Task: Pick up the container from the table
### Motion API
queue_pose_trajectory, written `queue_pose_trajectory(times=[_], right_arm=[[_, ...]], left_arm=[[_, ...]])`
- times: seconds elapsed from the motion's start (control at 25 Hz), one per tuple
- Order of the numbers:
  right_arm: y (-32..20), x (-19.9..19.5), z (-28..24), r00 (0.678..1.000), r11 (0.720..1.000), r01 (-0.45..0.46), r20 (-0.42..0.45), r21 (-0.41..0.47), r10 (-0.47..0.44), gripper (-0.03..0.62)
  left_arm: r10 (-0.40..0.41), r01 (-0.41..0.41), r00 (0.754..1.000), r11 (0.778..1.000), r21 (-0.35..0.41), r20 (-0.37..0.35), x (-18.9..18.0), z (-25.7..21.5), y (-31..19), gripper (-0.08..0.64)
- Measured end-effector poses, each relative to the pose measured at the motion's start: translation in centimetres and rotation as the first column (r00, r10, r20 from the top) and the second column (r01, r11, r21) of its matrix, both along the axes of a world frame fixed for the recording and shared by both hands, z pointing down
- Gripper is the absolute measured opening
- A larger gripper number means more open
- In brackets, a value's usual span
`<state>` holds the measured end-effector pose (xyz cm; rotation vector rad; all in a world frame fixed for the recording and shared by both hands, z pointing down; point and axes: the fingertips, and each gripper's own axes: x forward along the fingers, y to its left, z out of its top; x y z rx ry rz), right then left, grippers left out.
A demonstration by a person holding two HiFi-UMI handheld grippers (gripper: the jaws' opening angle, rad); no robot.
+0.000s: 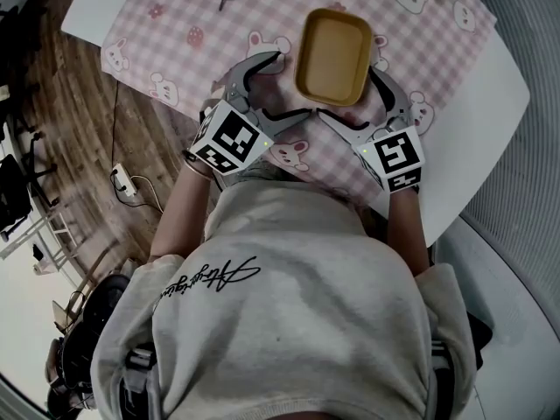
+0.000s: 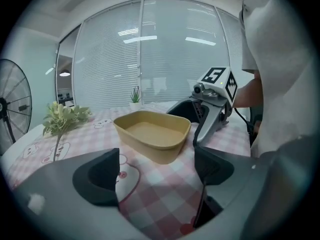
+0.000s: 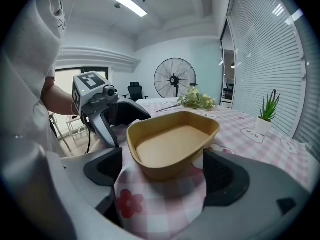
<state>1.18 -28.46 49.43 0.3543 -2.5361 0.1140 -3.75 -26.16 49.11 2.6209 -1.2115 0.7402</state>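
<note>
A shallow yellow container (image 1: 332,55) sits empty on the pink checked tablecloth (image 1: 175,24). My left gripper (image 1: 284,86) is open at its near left corner. In the left gripper view the container (image 2: 152,134) lies just beyond the open left gripper (image 2: 157,171), with only cloth between the pads. My right gripper (image 1: 359,103) is open at the near right corner. In the right gripper view the container's (image 3: 170,144) near end reaches between the dark pads (image 3: 225,176) of the right gripper (image 3: 165,171); contact is not clear.
A green sprig (image 2: 62,118) lies on the cloth beyond the container, and a small potted plant (image 3: 265,121) stands at the far edge. A standing fan (image 3: 174,79) is behind the table. The white table edge (image 1: 490,103) runs right of the cloth. A power strip (image 1: 122,180) lies on the wooden floor.
</note>
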Motion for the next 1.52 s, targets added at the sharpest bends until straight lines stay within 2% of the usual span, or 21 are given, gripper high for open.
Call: queue_pose_trajectory(times=[0.24,0.52,0.76,1.0,1.16,1.52], right_arm=[[0.2,-0.2,0.4,0.999,0.999,0.008,-0.033,0.036,-0.007,0.480],[0.1,-0.8,0.3,0.999,0.998,0.018,-0.051,0.066,-0.014,0.446],[0.1,-0.8,0.5,0.998,0.997,0.019,-0.061,0.070,-0.015,0.428],[0.0,-0.8,0.6,0.998,0.998,0.009,-0.061,0.065,-0.005,0.423],[-0.3,-0.8,0.5,0.998,0.998,-0.005,-0.063,0.062,0.009,0.405],[-0.5,-0.9,0.7,0.997,0.997,-0.017,-0.080,0.079,0.023,0.380]], left_arm=[[0.011,-0.008,0.995,0.999,-0.033,0.104,0.4,1.3,0.0,0.447],[0.049,-0.040,0.989,0.997,-0.066,0.136,0.7,1.4,-0.3,0.445],[0.101,-0.091,0.987,0.993,-0.082,0.127,1.2,1.5,-0.2,0.399],[0.113,-0.103,0.986,0.991,-0.085,0.123,1.2,1.5,-0.3,0.379],[0.092,-0.083,0.986,0.994,-0.073,0.138,0.7,1.4,-0.8,0.275],[0.084,-0.073,0.988,0.993,-0.088,0.131,0.6,1.5,-1.1,0.284]])
